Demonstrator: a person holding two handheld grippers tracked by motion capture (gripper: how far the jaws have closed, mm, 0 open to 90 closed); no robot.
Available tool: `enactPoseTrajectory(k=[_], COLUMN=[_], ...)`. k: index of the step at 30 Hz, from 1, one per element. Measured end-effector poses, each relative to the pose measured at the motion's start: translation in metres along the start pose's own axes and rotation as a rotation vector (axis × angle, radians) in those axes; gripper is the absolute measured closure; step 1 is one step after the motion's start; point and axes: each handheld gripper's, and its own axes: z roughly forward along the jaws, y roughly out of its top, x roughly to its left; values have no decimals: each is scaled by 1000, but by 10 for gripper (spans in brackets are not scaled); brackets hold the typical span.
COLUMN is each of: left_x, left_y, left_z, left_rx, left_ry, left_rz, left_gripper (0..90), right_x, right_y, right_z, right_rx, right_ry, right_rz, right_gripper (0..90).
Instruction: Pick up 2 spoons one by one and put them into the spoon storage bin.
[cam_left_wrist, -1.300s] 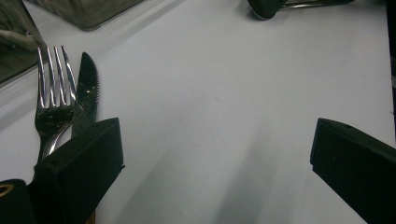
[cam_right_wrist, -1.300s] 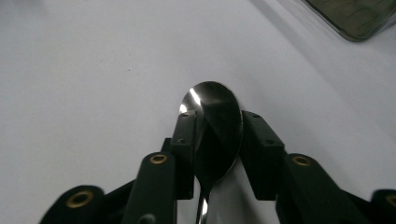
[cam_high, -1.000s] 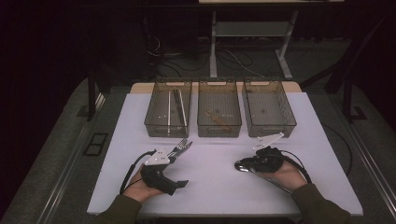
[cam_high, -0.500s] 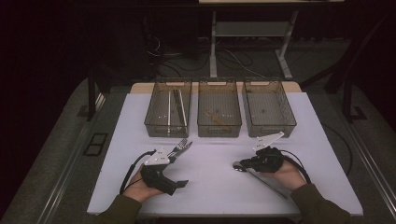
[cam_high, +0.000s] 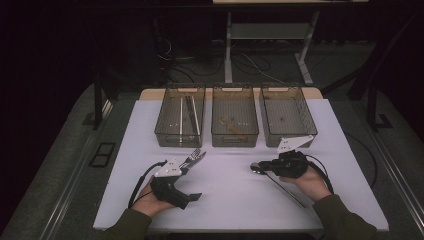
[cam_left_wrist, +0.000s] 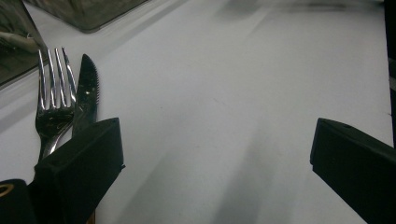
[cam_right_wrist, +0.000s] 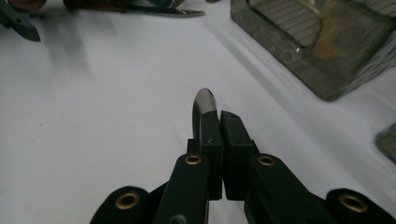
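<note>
My right gripper (cam_high: 264, 168) points left above the white table (cam_high: 230, 200), shut on a metal spoon (cam_high: 256, 167). Its long handle runs back under the hand toward the table's front. In the right gripper view the jaws (cam_right_wrist: 218, 123) are pressed together on the spoon's rounded tip (cam_right_wrist: 204, 100). My left gripper (cam_high: 192, 180) rests at the front left with its jaws wide apart (cam_left_wrist: 215, 154) and nothing between them. A fork (cam_left_wrist: 53, 107) and a serrated knife (cam_left_wrist: 86, 100) lie side by side on the table against the outside of its left jaw, seen also as the fork and knife (cam_high: 194, 157) from above.
Three clear bins stand in a row at the back. The left bin (cam_high: 165, 131) holds long thin utensils, the middle bin (cam_high: 235, 139) a brownish piece, and the right bin (cam_high: 310, 120) is nearly bare. A bin's corner (cam_right_wrist: 322, 70) lies ahead of my right gripper.
The right gripper and the spoon have shifted slightly away from the person. The left hand, the fork and the knife have stayed put.
</note>
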Motion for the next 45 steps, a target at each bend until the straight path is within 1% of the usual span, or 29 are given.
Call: enactPoseTrajectory(k=[4,10,17,23,30,32,35,38,40,45], left_x=[0,1,2,1,1,1,1,1,0,0], left_y=[0,0,0,0,0,0,0,0,1,1], left_z=[0,0,-1,-1,-1,-2,-2,-3,-3,-3], left_rx=[-2,-4,-9,-18,-30,-36,-40,-45,-49,-52], left_ry=[0,3,1,-4,-10,-13,-14,-17,-19,-22], left_rz=[-4,-9,-15,-16,-31,-29,-34,-34,-32,-34], left_gripper=[9,9,9,9,9,9,9,9,9,9], right_x=[-4,-11,-21,-28,-43,-47,-54,-61,-65,-78], right_y=[5,18,41,65,88,96,110,121,129,145], right_z=[-5,-13,-16,-17,-10,-8,-5,-2,1,13], right_rx=[-37,-87,-146,-172,-175,-173,-181,-191,-197,-210], right_ry=[-21,-47,-77,-109,-143,-161,-185,-203,-220,-244], right_rz=[13,21,33,27,53,60,54,67,68,96], right_gripper=[885,886,885,885,885,885,885,885,885,885])
